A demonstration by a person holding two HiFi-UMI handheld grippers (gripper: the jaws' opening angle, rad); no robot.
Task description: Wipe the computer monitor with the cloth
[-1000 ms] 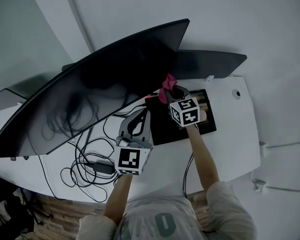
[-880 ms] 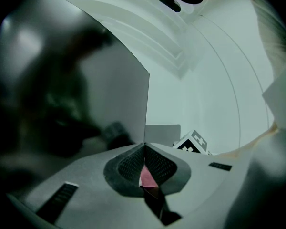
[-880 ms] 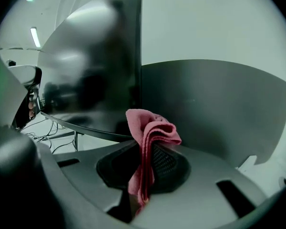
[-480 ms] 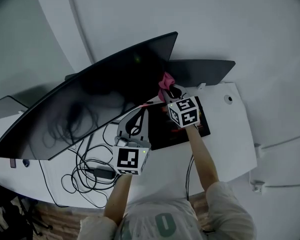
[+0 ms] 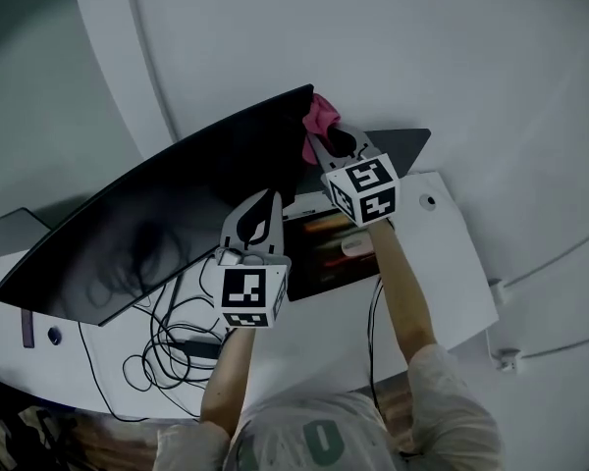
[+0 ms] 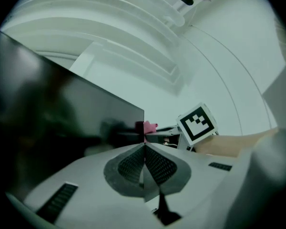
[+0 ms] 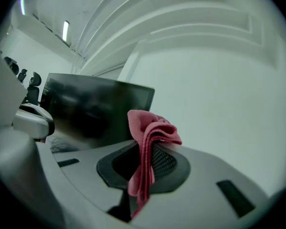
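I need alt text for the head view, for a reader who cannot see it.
Seen from above, the right gripper holds a pink cloth by the top right corner of a dark curved monitor on a white desk. The left gripper, jaws together and empty, points at the screen lower down, near tangled cables.

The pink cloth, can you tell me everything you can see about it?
The cloth is pinkish-red, soft-looking fabric, bunched into loose folds. The right gripper is shut on it: the jaws pinch its middle, a crumpled tuft pokes out above them and a thinner tail hangs below. It is held up in the air by the dark monitor's upper corner nearest that gripper; whether it touches the screen cannot be told.
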